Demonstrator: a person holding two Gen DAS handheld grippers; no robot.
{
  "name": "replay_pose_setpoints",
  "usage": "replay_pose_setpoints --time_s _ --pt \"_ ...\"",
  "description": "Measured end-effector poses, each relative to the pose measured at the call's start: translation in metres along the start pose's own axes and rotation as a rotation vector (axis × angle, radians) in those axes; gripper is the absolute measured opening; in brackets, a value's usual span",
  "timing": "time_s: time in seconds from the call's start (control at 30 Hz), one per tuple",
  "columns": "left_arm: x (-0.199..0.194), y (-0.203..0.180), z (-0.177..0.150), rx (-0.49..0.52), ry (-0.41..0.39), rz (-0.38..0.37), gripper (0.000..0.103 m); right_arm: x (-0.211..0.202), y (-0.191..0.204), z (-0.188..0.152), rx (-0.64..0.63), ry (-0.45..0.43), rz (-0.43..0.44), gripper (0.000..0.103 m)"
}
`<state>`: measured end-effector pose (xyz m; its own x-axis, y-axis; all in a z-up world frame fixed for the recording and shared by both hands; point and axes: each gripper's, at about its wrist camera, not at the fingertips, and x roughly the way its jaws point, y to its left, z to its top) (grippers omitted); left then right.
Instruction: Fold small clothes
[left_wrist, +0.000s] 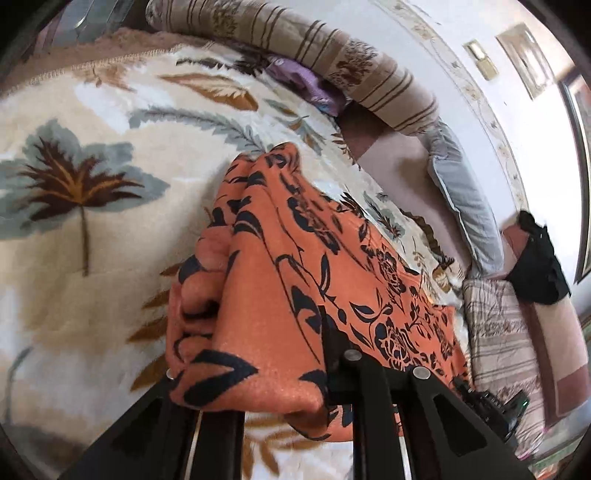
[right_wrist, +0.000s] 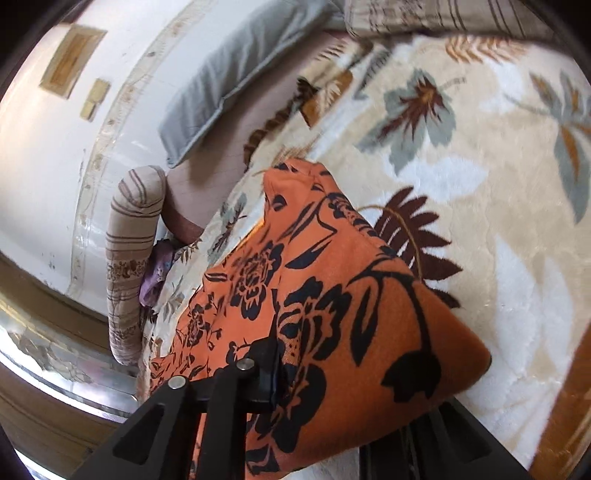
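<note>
An orange garment with a black flower print hangs bunched over my left gripper, above the cream leaf-patterned blanket. The left gripper is shut on the cloth, which hides the left finger; only the right finger shows. In the right wrist view the same garment drapes over my right gripper, which is also shut on it. Its left finger is visible and the other is covered by fabric. The garment stretches between both grippers, its far tip pointing away.
The blanket covers a bed. A striped bolster, a grey pillow and a purple cloth lie along the wall side. A black garment and a folded striped quilt sit at the right.
</note>
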<state>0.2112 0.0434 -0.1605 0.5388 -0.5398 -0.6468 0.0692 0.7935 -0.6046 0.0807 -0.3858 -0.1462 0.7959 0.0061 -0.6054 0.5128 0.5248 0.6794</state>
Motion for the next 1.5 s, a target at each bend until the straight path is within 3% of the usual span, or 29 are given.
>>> replay_pose_setpoints --time_s 0.17,0.4,0.5,0.57,0.63,0.77,0.83,0.93,1.13,1.23,1.3,1.33,1.4,1.5 --pt "-0.023 -0.001 -0.008 0.024 -0.028 0.005 0.016 -0.023 0.007 -0.014 -0.06 -0.001 -0.005 0.018" --pt "-0.012 0.017 -0.021 -0.001 0.062 0.086 0.02 -0.017 -0.01 -0.026 -0.034 0.085 -0.076 0.018" --pt "-0.019 0.021 -0.019 -0.011 0.075 0.08 0.028 -0.02 -0.015 -0.022 -0.003 0.116 -0.06 0.022" --pt "-0.029 0.026 -0.018 -0.025 0.07 0.11 0.04 -0.027 -0.024 -0.019 0.051 0.133 -0.042 0.026" --pt "-0.041 0.033 -0.019 -0.032 0.064 0.117 0.042 -0.037 -0.035 -0.015 0.106 0.135 -0.037 0.029" --pt "-0.067 0.028 -0.018 0.034 0.023 0.184 0.043 -0.069 -0.046 -0.005 0.145 0.067 -0.081 0.032" --pt "-0.077 0.015 -0.017 0.111 -0.02 0.236 0.042 -0.089 -0.041 0.002 0.093 -0.015 -0.14 0.033" --pt "-0.08 0.002 -0.012 0.147 -0.057 0.237 0.042 -0.104 -0.025 0.011 -0.008 -0.099 -0.145 0.033" --pt "-0.056 -0.033 -0.013 0.301 -0.079 0.268 0.046 -0.065 0.001 0.015 -0.108 0.053 -0.01 0.033" --pt "-0.029 -0.036 -0.013 0.348 -0.023 0.306 0.048 -0.028 -0.003 0.015 -0.089 0.161 -0.038 0.033" --pt "-0.003 -0.027 -0.016 0.363 0.073 0.39 0.048 -0.003 -0.016 0.016 -0.047 0.233 -0.133 0.028" --pt "0.003 -0.023 -0.018 0.372 0.096 0.409 0.047 0.003 -0.02 0.019 -0.038 0.238 -0.153 0.023" --pt "-0.003 -0.028 -0.019 0.4 0.074 0.413 0.048 0.004 -0.017 0.026 -0.038 0.228 -0.152 0.024" --pt "-0.012 -0.033 -0.014 0.381 0.076 0.397 0.048 -0.003 -0.006 0.038 -0.074 0.144 -0.124 0.028"
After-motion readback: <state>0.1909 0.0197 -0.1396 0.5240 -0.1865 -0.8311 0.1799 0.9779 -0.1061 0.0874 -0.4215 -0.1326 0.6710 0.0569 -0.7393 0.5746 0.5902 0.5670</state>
